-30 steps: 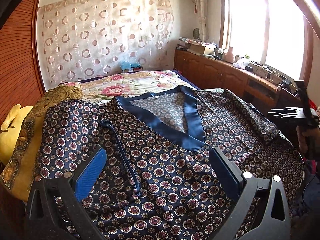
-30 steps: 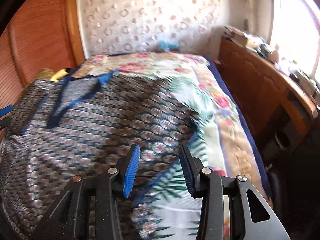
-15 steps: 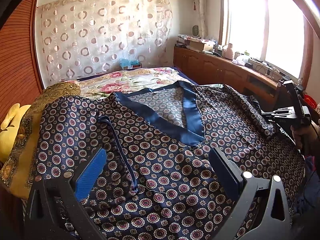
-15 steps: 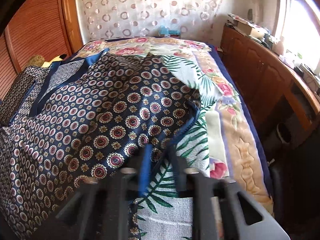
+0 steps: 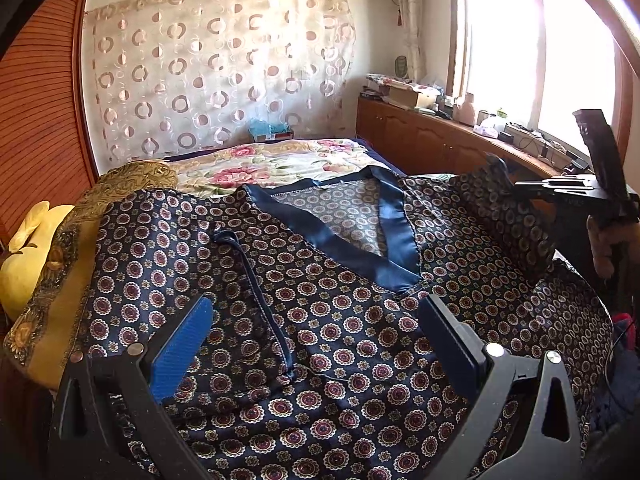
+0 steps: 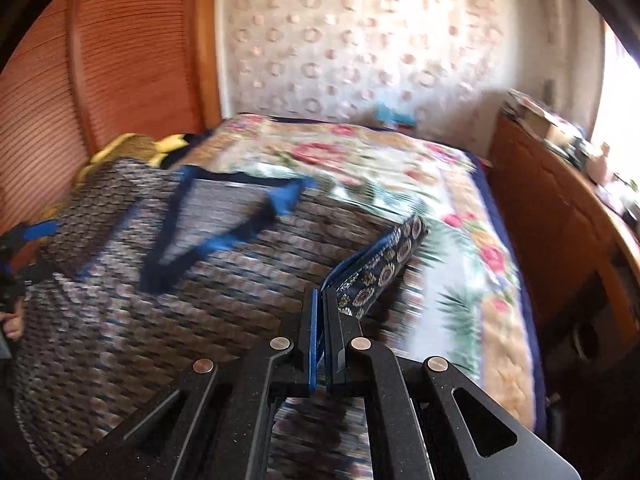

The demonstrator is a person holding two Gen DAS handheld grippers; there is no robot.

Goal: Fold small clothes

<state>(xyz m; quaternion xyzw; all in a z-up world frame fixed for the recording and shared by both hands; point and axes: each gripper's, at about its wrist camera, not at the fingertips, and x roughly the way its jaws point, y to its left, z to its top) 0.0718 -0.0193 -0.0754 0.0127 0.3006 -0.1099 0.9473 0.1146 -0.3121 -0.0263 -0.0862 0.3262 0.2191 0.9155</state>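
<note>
The left wrist view shows the patterned shirt (image 5: pixel 320 320) sharply, spread front-up over the bed (image 5: pixel 280 160), its blue V-neck collar (image 5: pixel 360 248) pointing toward the camera and a thin blue strap (image 5: pixel 256 288) lying across the chest. It also shows the right gripper (image 5: pixel 504 178) from the side, at the shirt's right edge, with a corner of the cloth raised off the bed in its tip, and the hand (image 5: pixel 608 240) wrapped round its handle below.

The right wrist view is blurred over most of the shirt (image 6: pixel 160 300), but gives the grip itself clearly: the right gripper (image 6: pixel 320 300) has its jaws pressed together on the blue-trimmed edge of the shirt, which stands up as a narrow fold ahead of the fingers, above the floral bedcover (image 6: pixel 460 240).

The left gripper (image 5: pixel 316 344) hangs over the shirt's middle, angled downward, its jaws spread wide with nothing between them; the blue pads (image 5: pixel 182 348) sit above the cloth.
</note>
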